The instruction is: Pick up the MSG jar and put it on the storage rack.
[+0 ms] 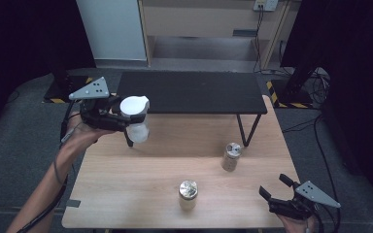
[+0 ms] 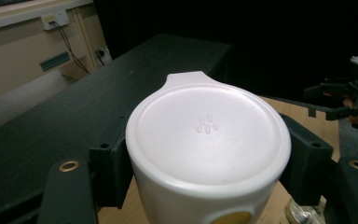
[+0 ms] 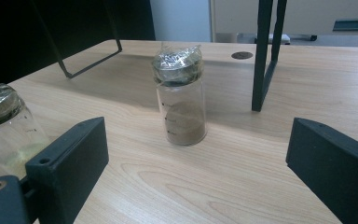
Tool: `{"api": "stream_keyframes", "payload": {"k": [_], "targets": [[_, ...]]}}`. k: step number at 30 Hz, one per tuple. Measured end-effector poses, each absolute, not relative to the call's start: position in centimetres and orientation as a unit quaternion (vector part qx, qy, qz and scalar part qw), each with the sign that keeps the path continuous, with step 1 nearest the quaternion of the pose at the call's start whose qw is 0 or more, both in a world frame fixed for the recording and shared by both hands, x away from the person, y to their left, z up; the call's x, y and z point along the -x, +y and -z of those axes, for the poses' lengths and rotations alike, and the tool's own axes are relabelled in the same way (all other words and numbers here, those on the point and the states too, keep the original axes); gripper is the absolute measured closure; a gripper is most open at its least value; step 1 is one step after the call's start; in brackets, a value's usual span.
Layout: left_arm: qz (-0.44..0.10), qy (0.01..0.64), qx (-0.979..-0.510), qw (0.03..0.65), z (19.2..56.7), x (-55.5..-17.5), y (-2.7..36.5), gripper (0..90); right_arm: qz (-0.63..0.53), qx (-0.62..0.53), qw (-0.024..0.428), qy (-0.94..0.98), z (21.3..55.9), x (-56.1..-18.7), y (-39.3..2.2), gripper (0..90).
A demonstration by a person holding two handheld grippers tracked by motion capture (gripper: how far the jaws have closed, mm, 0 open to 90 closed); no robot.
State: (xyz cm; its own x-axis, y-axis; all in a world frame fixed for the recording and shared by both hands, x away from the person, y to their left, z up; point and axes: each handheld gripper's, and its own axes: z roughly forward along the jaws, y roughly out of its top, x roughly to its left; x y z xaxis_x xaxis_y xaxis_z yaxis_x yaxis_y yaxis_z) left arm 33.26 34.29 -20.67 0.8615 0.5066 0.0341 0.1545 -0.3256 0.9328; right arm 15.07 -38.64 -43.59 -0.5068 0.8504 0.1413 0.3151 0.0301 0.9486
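My left gripper (image 1: 126, 118) is shut on a white plastic container (image 1: 136, 120) with a tabbed white lid (image 2: 207, 133), held in the air over the table's far left, beside the black shelf (image 1: 189, 92). In the left gripper view the jaws press both sides of the container. Two glass jars with foil-wrapped tops stand on the wooden table (image 1: 126, 194): one at front centre (image 1: 188, 194) and one right of centre (image 1: 231, 156). My right gripper (image 1: 275, 187) stands open at the front right corner. In the right gripper view the brown-powder jar (image 3: 179, 98) is ahead and the other jar (image 3: 4, 126) is at left.
The black shelf stands on thin metal legs (image 1: 243, 131) across the table's far half. One leg (image 3: 262, 56) rises just right of the brown-powder jar. Beyond the table are a pale cabinet (image 1: 209, 29) and grey floor.
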Motion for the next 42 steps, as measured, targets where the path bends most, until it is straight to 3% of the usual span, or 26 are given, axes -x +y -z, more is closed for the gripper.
{"api": "stream_keyframes", "payload": {"k": [14, 42], "targets": [[-0.200, 0.260, -0.785, 0.525, 17.6, -35.8, 32.9, 29.6, -0.548, -0.432, 0.244, 0.674, 43.6, -15.1, -38.8, 6.2], [-0.282, 0.384, -0.725, 0.498, 18.9, -40.7, 30.1, 29.6, -0.551, -0.433, 0.242, 0.671, 43.7, -15.1, -38.9, 6.1]]}}
